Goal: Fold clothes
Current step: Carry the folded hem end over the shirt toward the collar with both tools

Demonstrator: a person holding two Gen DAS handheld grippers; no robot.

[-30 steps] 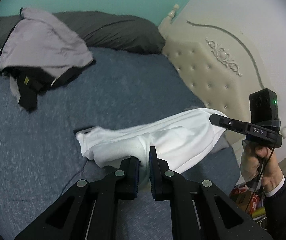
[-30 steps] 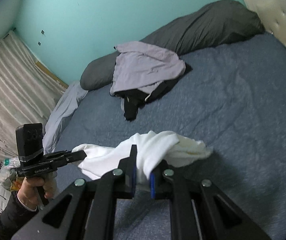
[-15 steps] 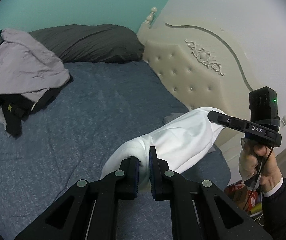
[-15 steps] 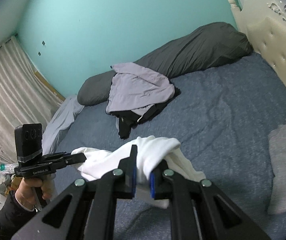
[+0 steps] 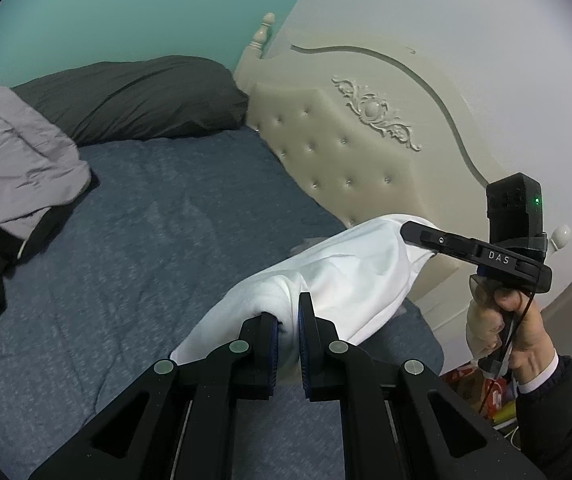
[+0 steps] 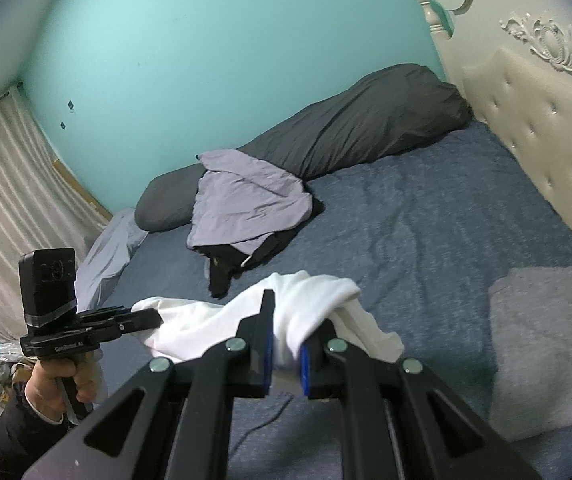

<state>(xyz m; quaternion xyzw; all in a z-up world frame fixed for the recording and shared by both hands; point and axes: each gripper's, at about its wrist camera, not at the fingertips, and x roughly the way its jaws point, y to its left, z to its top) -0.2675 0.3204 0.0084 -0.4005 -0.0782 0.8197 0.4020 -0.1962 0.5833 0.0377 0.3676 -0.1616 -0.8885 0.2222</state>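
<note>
A white garment hangs in the air above the blue bed, stretched between both grippers. My left gripper is shut on one end of it. My right gripper is shut on the other end, and the white garment drapes over its fingers. In the left wrist view the right gripper shows at the right, near the headboard. In the right wrist view the left gripper shows at the left.
A lilac jacket over black clothes lies mid-bed by a long dark pillow. A folded grey garment lies at the right near the cream tufted headboard. Curtains hang at the left.
Both grippers have lifted the white garment off the bed and carried it toward the headboard. The far end no longer trails on the bedspread. Both stay shut on it.
</note>
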